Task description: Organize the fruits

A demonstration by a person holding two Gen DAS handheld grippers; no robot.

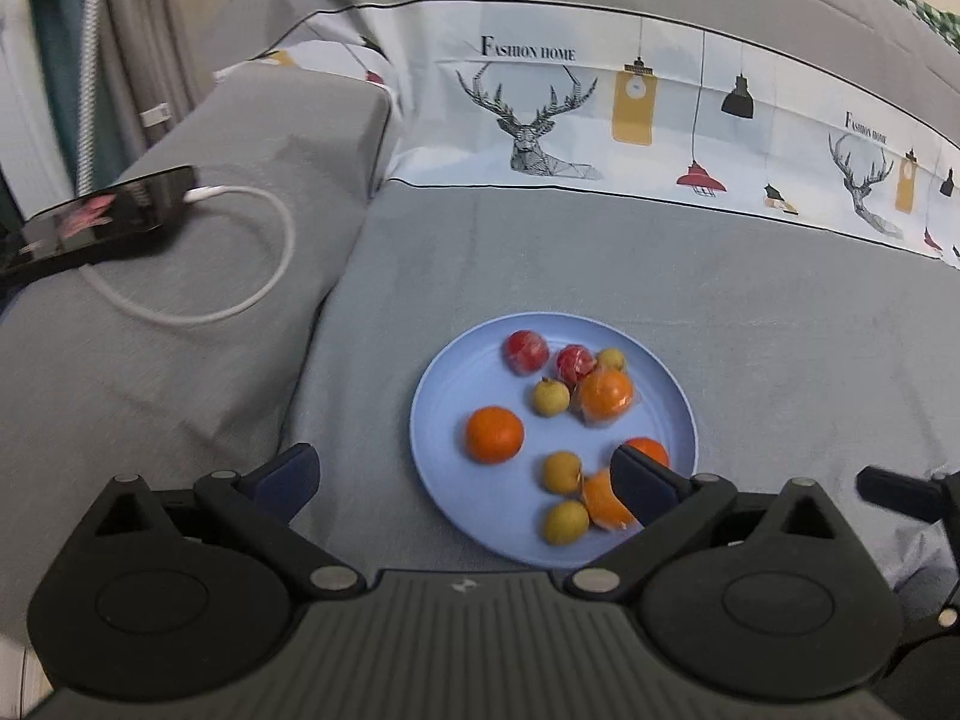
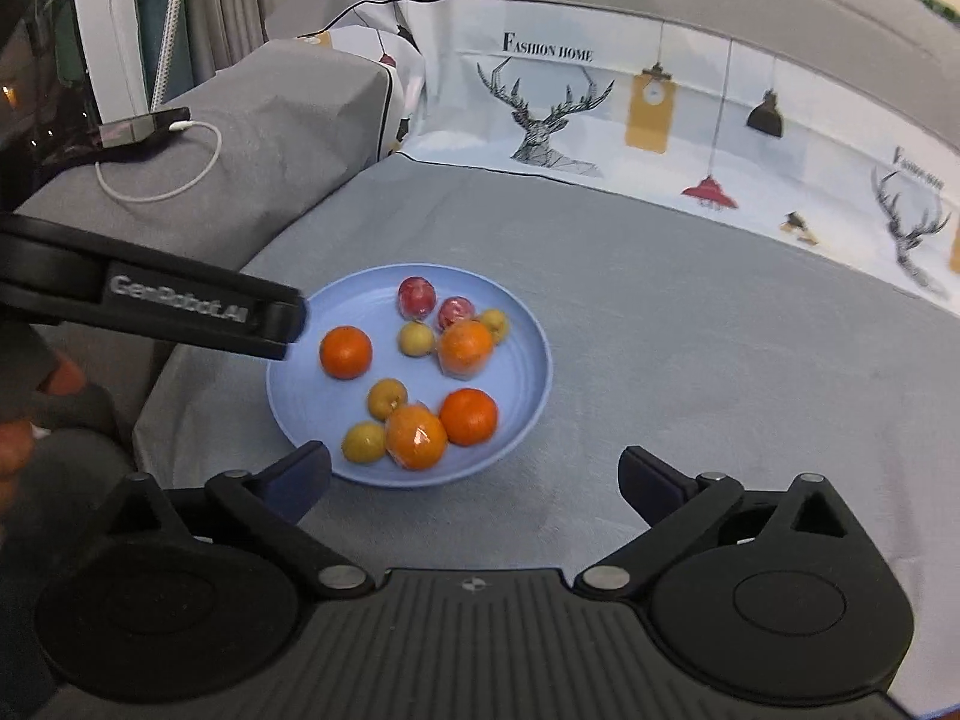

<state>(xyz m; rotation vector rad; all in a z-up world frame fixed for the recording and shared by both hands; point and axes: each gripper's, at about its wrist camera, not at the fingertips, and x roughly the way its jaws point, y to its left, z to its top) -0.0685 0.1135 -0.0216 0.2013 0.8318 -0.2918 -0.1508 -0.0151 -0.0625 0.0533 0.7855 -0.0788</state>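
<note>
Ahead of the left claw (image 1: 468,480), its jaws wide apart and empty: blue plate (image 1: 444,462) on the bed (image 1: 750,324), gathering every fruit, an orange (image 1: 495,435) nearest centre. Ahead of the right claw (image 2: 474,474), likewise spread and empty: same plate, apparently fully loaded.

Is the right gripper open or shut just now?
Open. The right gripper has its fingers spread wide, nothing between them; it sits just short of the plate.

Blue plate (image 2: 528,396), oranges (image 2: 345,352), yellow and red fruits (image 2: 417,295) inside
</note>
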